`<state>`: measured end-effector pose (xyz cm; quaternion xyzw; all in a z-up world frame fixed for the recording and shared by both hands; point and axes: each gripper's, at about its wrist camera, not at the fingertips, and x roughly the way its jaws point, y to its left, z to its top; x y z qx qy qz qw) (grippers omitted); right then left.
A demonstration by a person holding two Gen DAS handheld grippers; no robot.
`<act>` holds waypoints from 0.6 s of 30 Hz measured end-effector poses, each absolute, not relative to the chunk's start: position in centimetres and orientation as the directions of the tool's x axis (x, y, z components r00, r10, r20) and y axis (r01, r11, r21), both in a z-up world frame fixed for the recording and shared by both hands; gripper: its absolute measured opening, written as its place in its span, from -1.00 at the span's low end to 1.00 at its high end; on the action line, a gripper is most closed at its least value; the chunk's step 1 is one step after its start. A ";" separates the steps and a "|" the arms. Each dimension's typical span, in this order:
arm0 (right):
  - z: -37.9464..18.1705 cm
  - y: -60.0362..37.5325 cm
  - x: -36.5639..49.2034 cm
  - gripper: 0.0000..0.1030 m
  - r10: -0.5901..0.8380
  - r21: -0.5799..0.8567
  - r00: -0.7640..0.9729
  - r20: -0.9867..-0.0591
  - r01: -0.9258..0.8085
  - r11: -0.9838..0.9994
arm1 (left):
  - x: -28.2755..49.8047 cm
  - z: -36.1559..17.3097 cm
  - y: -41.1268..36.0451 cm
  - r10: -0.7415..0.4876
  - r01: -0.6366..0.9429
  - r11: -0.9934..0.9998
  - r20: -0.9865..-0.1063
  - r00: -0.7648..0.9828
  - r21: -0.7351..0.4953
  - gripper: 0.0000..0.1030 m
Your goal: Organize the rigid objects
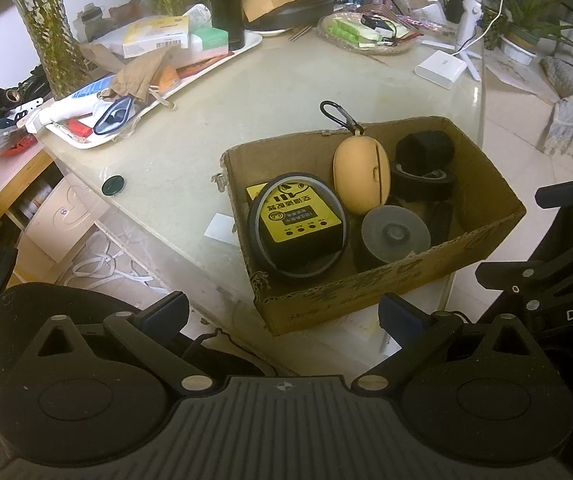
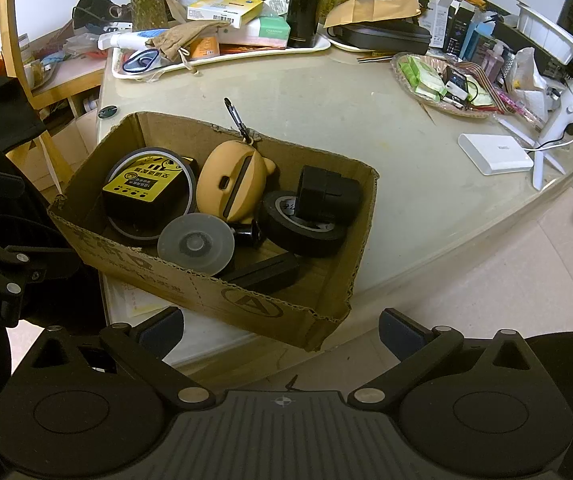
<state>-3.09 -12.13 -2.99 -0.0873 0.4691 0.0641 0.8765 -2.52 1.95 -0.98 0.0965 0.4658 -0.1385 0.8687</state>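
Note:
An open cardboard box [image 1: 486,184] [image 2: 98,148] sits at the near edge of the glass table. In it lie a black and yellow device [image 1: 298,220] [image 2: 142,188] ringed by a tape roll, a tan egg-shaped case [image 1: 360,176] [image 2: 230,180] with a carabiner, a grey disc [image 1: 394,236] [image 2: 196,244], a black tape roll [image 1: 422,182] [image 2: 302,228] and a black block [image 1: 424,148] [image 2: 326,192]. My left gripper [image 1: 284,316] is open and empty, held back from the box's near wall. My right gripper [image 2: 282,330] is open and empty, just before the box's near corner.
A white tray [image 1: 222,62] [image 2: 222,62] of clutter with a black bottle [image 1: 226,0] [image 2: 306,0] stands at the back. A wicker dish [image 1: 366,32] [image 2: 442,84] and a white box [image 1: 440,68] [image 2: 494,154] lie to the right. A small dark cap [image 1: 112,186] [image 2: 107,111] lies left of the box.

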 end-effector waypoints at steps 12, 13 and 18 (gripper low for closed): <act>-3.0 -12.1 -3.1 1.00 0.030 -0.093 0.552 -0.833 -0.194 0.977 | -2.7 -0.9 1.8 -0.157 0.340 0.940 -0.832 0.532 0.039 1.00; -3.0 -12.1 -3.1 1.00 0.030 -0.093 0.552 -0.833 -0.194 0.977 | -2.7 -0.9 1.8 -0.158 0.340 0.940 -0.832 0.532 0.039 1.00; -3.0 -12.1 -3.1 1.00 0.030 -0.094 0.552 -0.833 -0.194 0.976 | -2.8 -0.9 1.8 -0.155 0.339 0.940 -0.832 0.532 0.042 1.00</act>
